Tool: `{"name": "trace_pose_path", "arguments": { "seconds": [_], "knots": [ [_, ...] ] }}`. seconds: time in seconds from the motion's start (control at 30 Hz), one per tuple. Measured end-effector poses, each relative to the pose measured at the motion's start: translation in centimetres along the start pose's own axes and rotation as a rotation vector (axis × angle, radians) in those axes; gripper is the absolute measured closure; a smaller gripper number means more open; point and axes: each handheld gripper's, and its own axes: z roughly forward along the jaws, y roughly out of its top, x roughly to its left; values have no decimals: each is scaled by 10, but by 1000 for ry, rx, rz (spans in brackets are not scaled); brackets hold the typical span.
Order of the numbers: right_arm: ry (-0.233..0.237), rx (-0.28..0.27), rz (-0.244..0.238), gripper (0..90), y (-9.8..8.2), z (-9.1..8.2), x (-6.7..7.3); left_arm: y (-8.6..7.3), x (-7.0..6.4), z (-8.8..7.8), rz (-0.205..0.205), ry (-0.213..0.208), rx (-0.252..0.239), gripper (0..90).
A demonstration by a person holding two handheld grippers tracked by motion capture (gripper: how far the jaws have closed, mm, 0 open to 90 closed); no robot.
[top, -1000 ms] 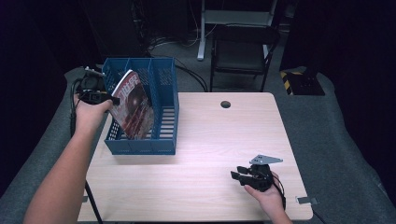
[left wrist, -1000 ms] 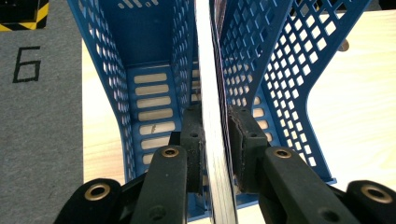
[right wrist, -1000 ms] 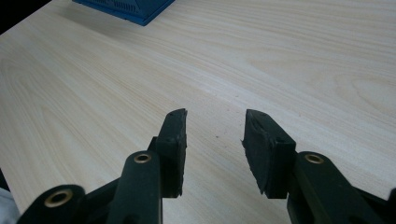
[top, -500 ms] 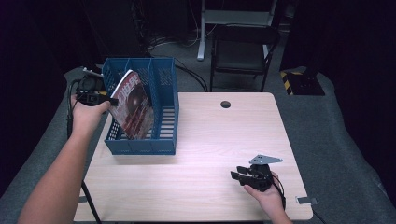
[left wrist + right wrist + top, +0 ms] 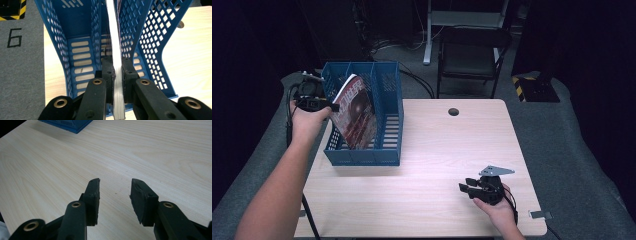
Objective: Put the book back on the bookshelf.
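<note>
We see a magazine [image 5: 356, 112] with a dark red cover and white page edges, standing on edge and tilted inside the blue mesh file rack [image 5: 384, 157], in a middle compartment, its upper corner rising above the rim.

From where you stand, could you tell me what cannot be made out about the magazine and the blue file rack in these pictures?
- Magazine, high view: cover text too small to read; lower edge hidden behind the rack wall.
- Left gripper view: the magazine shows edge-on between the shut left gripper, so its cover is unseen.
- Rack's far compartments, high view: floors hidden by the magazine and dividers.
- Right gripper view: the rack is cut off by the top edge.
</note>
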Motion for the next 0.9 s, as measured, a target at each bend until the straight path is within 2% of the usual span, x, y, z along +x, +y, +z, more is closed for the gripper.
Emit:
{"name": "trace_pose_path", "arguments": {
  "seconds": [0.13,0.17,0.27,0.3,0.33,0.43,0.47,0.5,0.57,0.7,0.9],
  "knots": [
    [2,-1,2,592,0,0,0,3,0,0,10,2,8,844],
    [2,-1,0,592,0,0,0,5,-1,0,0,1,6,845],
    [2,-6,1,592,0,-1,0,8,0,0,3,5,4,845],
    [1,-6,1,592,0,-1,0,9,-1,1,-3,9,-10,845],
    [-3,-6,-1,592,0,-1,0,10,-2,0,-12,5,-1,845],
    [-2,-6,4,592,0,-2,0,12,-3,1,0,12,-6,845],
    [-3,-6,9,591,0,-2,0,13,-5,2,-14,17,-14,846],
    [-4,-10,9,592,0,-2,0,14,-4,2,5,19,-14,846],
    [-4,-9,9,592,0,-2,0,15,-6,2,-6,20,-15,846],
    [-1,-11,-1,592,0,-2,-1,18,-8,2,10,28,-15,846],
    [-5,-11,8,592,0,-4,-1,23,-8,3,-8,45,-55,846]
  ]
}}
